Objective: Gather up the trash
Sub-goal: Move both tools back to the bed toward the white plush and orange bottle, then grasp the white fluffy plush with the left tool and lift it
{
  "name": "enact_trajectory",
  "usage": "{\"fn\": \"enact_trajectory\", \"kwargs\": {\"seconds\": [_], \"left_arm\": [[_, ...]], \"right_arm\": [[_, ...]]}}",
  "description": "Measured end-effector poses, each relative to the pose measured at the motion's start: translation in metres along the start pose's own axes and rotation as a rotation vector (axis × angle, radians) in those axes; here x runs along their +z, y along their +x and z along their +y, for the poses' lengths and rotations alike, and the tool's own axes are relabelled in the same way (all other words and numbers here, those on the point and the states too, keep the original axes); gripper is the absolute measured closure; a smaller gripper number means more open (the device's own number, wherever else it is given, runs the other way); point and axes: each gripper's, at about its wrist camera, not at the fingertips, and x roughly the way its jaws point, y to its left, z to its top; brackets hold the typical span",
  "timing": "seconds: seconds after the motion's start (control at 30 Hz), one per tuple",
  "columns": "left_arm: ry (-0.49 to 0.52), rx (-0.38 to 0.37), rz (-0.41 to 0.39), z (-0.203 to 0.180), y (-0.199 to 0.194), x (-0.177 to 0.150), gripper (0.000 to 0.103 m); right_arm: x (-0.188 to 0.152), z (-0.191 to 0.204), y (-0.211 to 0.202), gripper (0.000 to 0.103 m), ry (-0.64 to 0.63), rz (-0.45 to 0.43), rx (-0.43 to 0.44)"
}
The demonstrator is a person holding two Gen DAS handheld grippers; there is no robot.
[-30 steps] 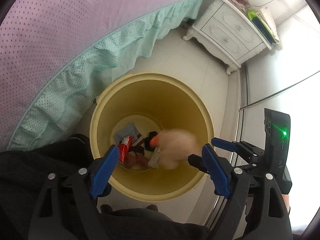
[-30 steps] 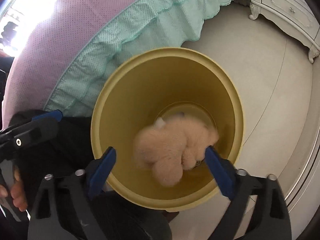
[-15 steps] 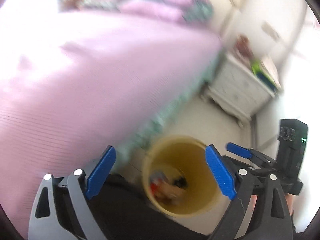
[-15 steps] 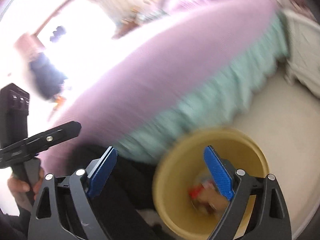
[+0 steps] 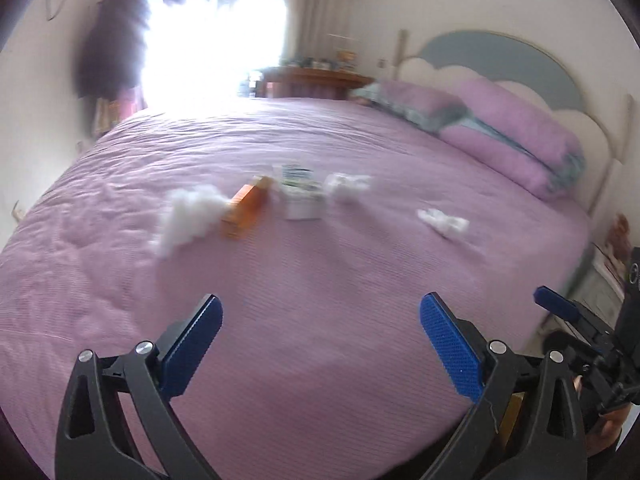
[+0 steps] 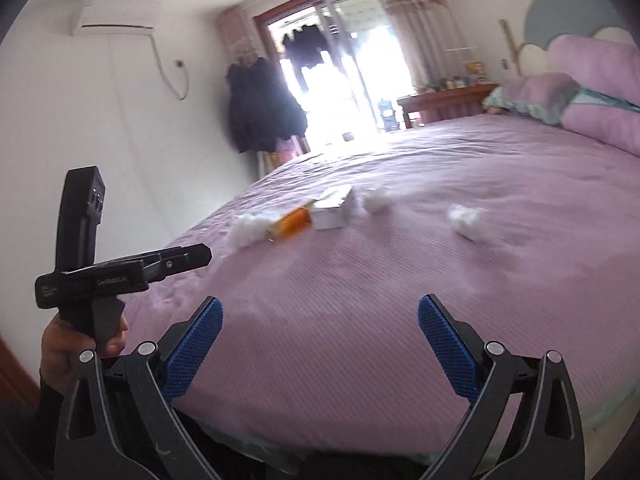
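Note:
Trash lies mid-bed on the purple bedspread (image 5: 320, 300): a white tissue wad (image 5: 188, 216), an orange box (image 5: 246, 210), a white carton (image 5: 300, 196), a second wad (image 5: 348, 184) and a third wad (image 5: 442, 220). The right wrist view shows the same wad (image 6: 248, 230), orange box (image 6: 292, 220), carton (image 6: 332, 210) and wads (image 6: 376, 198), (image 6: 466, 218). My left gripper (image 5: 320, 340) is open and empty over the bed's near part. My right gripper (image 6: 320, 340) is open and empty too. The bin is out of view.
Purple pillows (image 5: 516, 144) and a cloud-shaped headboard (image 5: 500, 64) are at the right. A dark coat (image 6: 264, 108) hangs by the bright balcony door (image 6: 340, 76). A wooden desk (image 6: 444, 100) stands beyond the bed. The left gripper's body (image 6: 100, 264) shows at left in the right wrist view.
Both grippers swung up from the yellow bin to face across the bed. The plush item dropped into the bin, and the bin left view.

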Motion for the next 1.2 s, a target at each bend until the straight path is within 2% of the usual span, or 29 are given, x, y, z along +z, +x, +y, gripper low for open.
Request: {"fn": "enact_trajectory", "kwargs": {"seconds": [0.13, 0.23, 0.3, 0.6, 0.8, 0.93, 1.03, 1.2], "left_arm": [[-0.078, 0.06, 0.015, 0.052, 0.016, 0.017, 0.004], [-0.1, 0.107, 0.042, 0.083, 0.034, 0.023, 0.004], [-0.124, 0.113, 0.056, 0.098, 0.045, 0.026, 0.004], [-0.154, 0.075, 0.096, 0.131, 0.094, 0.036, 0.004], [-0.191, 0.074, 0.12, 0.162, 0.124, 0.047, 0.004], [-0.246, -0.008, 0.141, 0.178, 0.141, 0.051, 0.004], [-0.231, -0.03, 0.177, 0.178, 0.155, 0.051, 0.004], [-0.218, -0.029, 0.184, 0.179, 0.173, 0.056, 0.004]], "right_arm": [[0.014, 0.008, 0.035, 0.009, -0.008, 0.043, 0.041], [0.019, 0.013, 0.061, 0.009, -0.003, 0.07, 0.075], [0.021, 0.018, 0.073, 0.008, -0.012, 0.084, 0.093], [0.034, 0.022, 0.123, 0.008, -0.04, 0.149, 0.123], [0.038, 0.013, 0.14, 0.009, -0.013, 0.165, 0.138], [0.037, 0.012, 0.148, 0.009, 0.002, 0.178, 0.145], [0.035, 0.009, 0.155, 0.009, 0.012, 0.192, 0.141], [0.035, 0.007, 0.159, 0.009, 0.037, 0.205, 0.154]]}}
